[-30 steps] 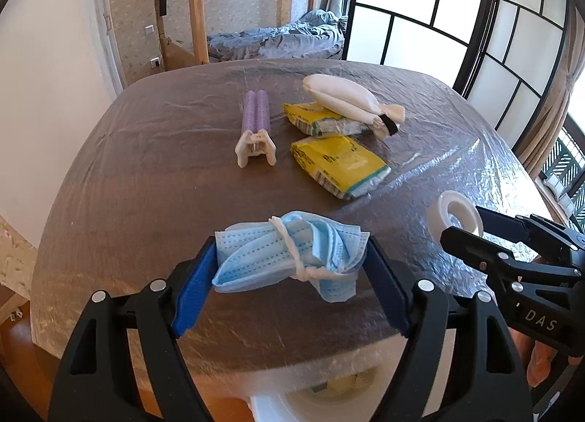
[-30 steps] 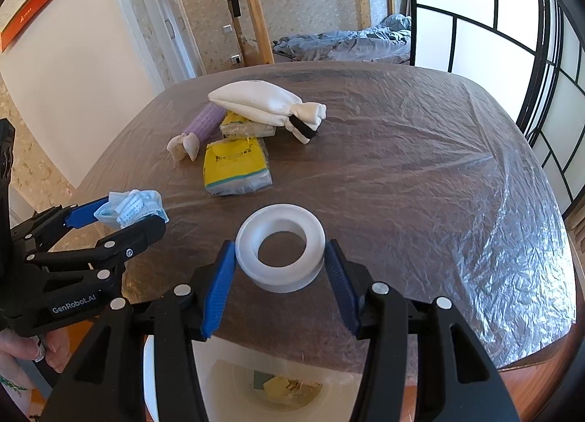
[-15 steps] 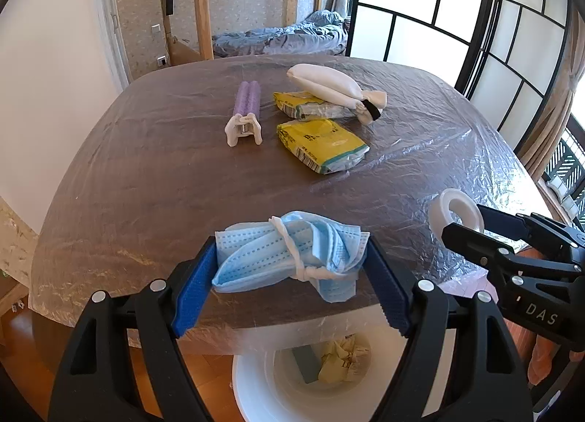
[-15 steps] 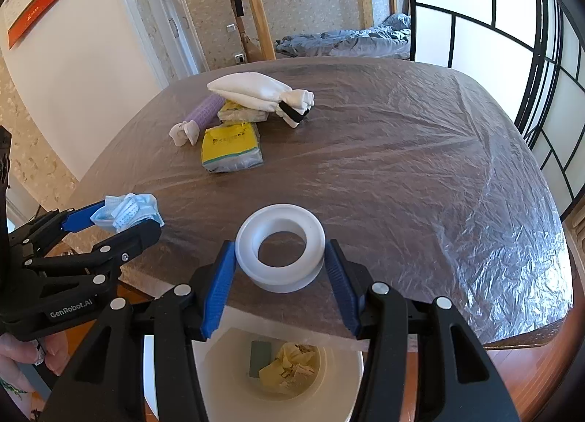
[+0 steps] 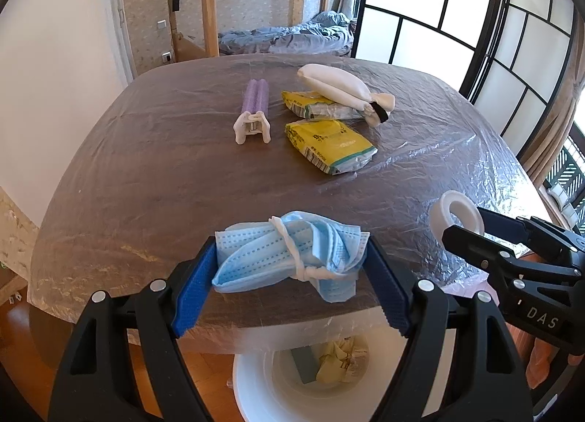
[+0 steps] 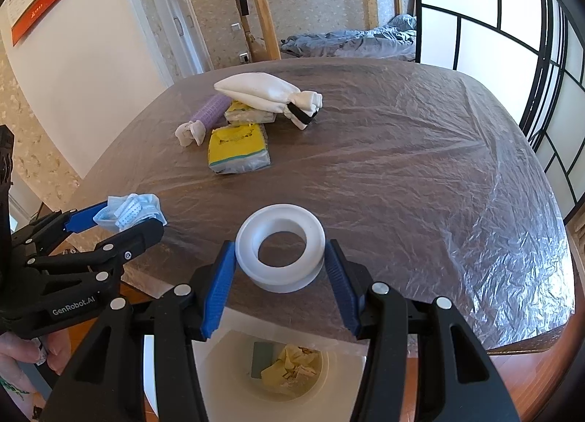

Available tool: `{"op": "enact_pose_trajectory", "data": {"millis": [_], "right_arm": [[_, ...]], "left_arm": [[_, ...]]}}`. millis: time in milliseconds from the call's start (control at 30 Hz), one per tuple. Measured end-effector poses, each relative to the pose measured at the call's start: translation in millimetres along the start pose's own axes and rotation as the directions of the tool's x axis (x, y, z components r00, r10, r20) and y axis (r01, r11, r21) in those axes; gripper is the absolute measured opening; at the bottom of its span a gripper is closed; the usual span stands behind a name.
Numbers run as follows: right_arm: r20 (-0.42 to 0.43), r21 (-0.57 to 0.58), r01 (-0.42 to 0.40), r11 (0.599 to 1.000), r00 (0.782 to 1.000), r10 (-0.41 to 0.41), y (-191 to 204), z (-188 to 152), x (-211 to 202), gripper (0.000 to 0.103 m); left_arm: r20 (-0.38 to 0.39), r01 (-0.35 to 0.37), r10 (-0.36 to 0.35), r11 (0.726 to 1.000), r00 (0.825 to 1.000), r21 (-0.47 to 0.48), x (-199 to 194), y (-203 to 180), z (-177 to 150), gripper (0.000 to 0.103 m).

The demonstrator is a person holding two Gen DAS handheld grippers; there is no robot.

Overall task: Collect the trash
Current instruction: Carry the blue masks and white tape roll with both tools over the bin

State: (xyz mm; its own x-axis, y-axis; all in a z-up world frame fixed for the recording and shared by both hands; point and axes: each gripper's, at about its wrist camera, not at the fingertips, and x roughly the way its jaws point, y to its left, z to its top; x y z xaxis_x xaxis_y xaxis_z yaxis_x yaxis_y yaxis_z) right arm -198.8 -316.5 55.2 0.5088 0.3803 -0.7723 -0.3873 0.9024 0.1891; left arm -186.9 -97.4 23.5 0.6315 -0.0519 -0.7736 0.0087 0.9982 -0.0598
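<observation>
Both tools black plastic, two-fingered, forked arms with cut-out slots. Left gripper (image 5: 290,285): ribbed blue pads (image 5: 193,288) on inner finger faces, silver round screw heads along the arms; side housing lettered "GenRobot.AI" in white, seen from the right wrist. Right gripper (image 6: 281,281): same blue ribbed pads (image 6: 218,285), same silver screws; side marked "DAS" in pale letters

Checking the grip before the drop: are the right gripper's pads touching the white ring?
Touching. The right wrist view shows both blue pads pressed against the white ring.
</observation>
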Motion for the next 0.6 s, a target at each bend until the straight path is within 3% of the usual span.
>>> {"op": "enact_pose_trajectory", "data": {"millis": [400,600], "right_arm": [[0.009,0.005,0.024,1.0,1.0,-0.024,9.5,-19.3,-15.1,0.05],[0.008,0.056,0.039,0.998,0.999,-0.04,22.9,-39.9,-25.6,0.05]], "left_arm": [[0.003,0.039,-0.038,0.999,0.999,-0.009,-12.9,-1.2,-23.0,0.079],[0.006,0.071,-0.071,0.997,0.997,0.033,-31.4,0.5,-40.6,0.079]]}}
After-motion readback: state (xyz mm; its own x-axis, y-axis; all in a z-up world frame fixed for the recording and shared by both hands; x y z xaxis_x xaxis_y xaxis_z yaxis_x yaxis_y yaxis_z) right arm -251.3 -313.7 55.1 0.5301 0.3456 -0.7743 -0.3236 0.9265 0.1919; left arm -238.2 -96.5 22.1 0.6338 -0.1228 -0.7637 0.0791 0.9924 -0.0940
